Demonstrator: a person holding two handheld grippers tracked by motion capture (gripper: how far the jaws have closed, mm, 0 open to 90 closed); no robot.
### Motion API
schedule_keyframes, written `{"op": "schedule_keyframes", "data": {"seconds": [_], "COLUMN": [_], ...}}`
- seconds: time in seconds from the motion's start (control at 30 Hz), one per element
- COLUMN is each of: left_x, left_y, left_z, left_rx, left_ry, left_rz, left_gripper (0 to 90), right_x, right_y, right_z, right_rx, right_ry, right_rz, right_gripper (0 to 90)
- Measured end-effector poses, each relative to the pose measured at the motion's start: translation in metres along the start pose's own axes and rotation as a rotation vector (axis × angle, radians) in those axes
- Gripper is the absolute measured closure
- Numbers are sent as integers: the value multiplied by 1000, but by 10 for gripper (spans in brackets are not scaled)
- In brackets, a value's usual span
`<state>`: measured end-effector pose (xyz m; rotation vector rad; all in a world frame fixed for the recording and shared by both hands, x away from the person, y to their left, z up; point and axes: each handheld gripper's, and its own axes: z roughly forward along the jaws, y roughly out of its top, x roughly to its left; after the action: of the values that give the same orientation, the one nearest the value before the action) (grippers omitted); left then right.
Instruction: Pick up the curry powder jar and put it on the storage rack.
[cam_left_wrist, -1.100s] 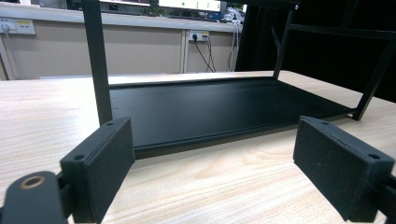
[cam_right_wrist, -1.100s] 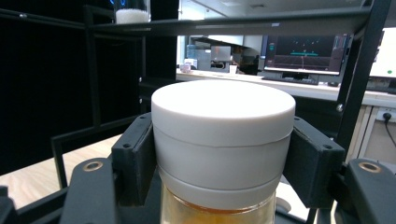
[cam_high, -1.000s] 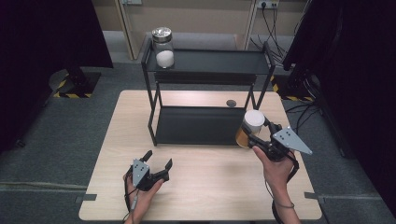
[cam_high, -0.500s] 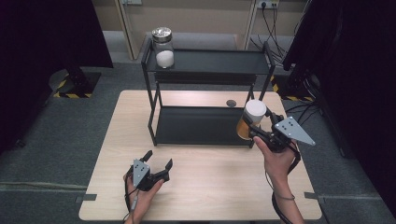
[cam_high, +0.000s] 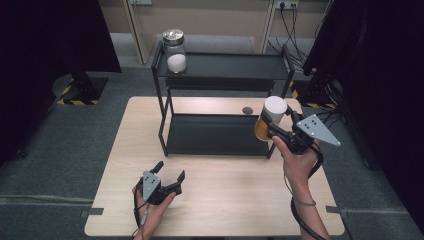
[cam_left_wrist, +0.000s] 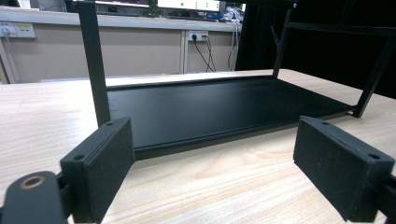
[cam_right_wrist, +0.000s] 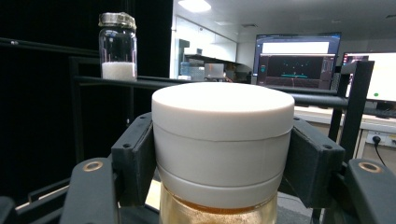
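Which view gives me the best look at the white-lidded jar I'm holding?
The right gripper view: the jar sits close up between the right tongs, pads on its white lid, amber contents below. The high view shows it small, held in the air beside the rack.

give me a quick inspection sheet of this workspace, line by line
surface: light wooden table, bare around the left hand
job's things: white-lidded jar of amber contents held off the table by the rack's right end; black two-tier metal rack, lower shelf empty
clutter: glass jar of white powder on the top shelf; small dark round object on the table behind the rack
grippers: right tongs shut on the jar below its lid; left tongs open, low over the table
cables: one trails along each forearm; more by the wall sockets
surroundings: grey floor, black curtains, monitors
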<state>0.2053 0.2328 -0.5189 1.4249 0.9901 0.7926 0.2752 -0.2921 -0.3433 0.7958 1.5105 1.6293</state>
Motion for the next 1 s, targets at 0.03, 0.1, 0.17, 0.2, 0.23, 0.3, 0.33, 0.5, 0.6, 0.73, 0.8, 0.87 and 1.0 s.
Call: {"op": "schedule_keyframes", "data": {"seconds": [0.03, 0.1, 0.17, 0.2, 0.23, 0.3, 0.33, 0.5, 0.6, 0.73, 0.8, 0.87, 1.0], "left_x": [0, 0, 0, 0, 0, 0, 0, 0, -1, -1, -1, -1, -1], "left_y": [0, 0, 0, 0, 0, 0, 0, 0, 0, 0, 0, 0, 0], "left_z": [0, 0, 0, 0, 0, 0, 0, 0, 0, 0, 0, 0, 0], "left_rx": [0, 0, 0, 1, 1, 0, 0, 0, -1, -1, -1, 0, -2], "left_ry": [0, 0, 0, 0, 0, 0, 0, 1, 3, 3, 3, 3, 3], "left_rz": [-1, -2, -1, 1, 1, 2, 2, -1, -2, -2, -1, 0, 0], "left_gripper": [120, 120, 120, 120, 120, 120, 120, 120, 120, 120, 120, 120, 120], "right_x": [0, 0, -1, -1, -1, -2, -2, -2, -2, -2, -2, -1, 1], "right_y": [1, 4, 6, 8, 9, 11, 12, 18, 22, 28, 32, 35, 41], "right_z": [1, 4, 6, 7, 7, 9, 10, 15, 17, 21, 24, 26, 31], "right_rx": [-1, -3, -6, -7, -10, -15, -16, -23, -30, -40, -48, -52, -59], "right_ry": [-1, -2, -3, -4, -6, -9, -10, -16, -18, -20, -22, -28, -34], "right_rz": [-3, -6, -6, -5, -5, -4, -2, -7, -6, -8, -6, -7, -5], "right_gripper": [341, 341, 341, 341, 341, 341, 341, 341, 341, 341, 341, 341, 341]}}
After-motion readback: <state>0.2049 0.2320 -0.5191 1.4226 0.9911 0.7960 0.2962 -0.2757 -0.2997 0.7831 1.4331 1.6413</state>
